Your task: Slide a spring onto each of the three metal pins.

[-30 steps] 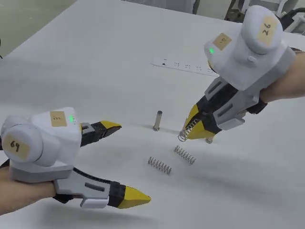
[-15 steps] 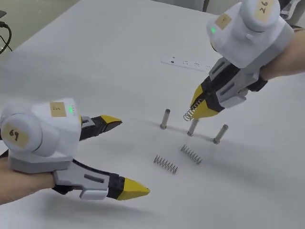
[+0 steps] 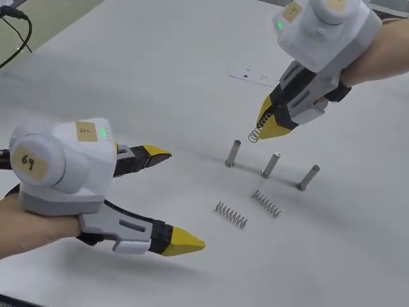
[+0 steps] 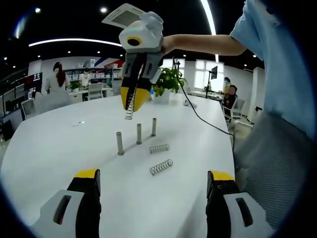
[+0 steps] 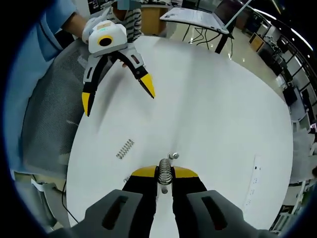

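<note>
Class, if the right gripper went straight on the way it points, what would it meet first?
The right gripper would probably meet the metal pin just beyond the spring it holds; depth is unclear.

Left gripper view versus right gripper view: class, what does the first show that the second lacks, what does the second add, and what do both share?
Left gripper view: all three metal pins standing in a row, both loose springs lying beside them, and the right gripper hanging above, with a potted plant behind. Right gripper view: the left gripper seen from the front, jaws wide open, and a power strip lying on the table. Both: the white table and the spring clamped in the right gripper's jaws.
</note>
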Demonstrator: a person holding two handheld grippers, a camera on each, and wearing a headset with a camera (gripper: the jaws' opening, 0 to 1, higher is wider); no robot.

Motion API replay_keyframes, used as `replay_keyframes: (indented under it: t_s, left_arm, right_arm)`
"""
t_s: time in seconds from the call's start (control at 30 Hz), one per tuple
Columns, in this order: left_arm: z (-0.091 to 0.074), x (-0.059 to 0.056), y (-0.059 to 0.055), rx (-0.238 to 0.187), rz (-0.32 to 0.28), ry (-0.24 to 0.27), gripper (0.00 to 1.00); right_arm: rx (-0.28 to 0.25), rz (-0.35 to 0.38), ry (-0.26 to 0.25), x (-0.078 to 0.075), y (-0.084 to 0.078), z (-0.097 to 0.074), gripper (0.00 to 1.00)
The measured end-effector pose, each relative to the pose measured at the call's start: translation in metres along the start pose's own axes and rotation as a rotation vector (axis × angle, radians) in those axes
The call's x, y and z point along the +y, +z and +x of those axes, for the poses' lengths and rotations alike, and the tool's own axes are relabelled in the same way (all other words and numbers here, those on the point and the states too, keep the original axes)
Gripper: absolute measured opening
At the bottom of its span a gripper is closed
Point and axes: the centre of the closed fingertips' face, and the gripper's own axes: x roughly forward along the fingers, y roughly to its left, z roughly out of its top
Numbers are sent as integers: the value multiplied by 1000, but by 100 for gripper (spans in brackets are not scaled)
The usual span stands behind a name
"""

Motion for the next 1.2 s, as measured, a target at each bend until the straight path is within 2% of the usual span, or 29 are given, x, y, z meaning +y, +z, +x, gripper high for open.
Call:
replay_keyframes:
  t_s: [0.47, 1.2]
  left_arm:
    - [-2, 2, -1, 1, -8, 1, 84]
    - [-2, 3, -2, 3, -18, -3, 82]
  right_arm:
    - [55, -57, 12, -15, 3, 17, 8]
    - [106, -87, 42, -16, -1, 34, 8]
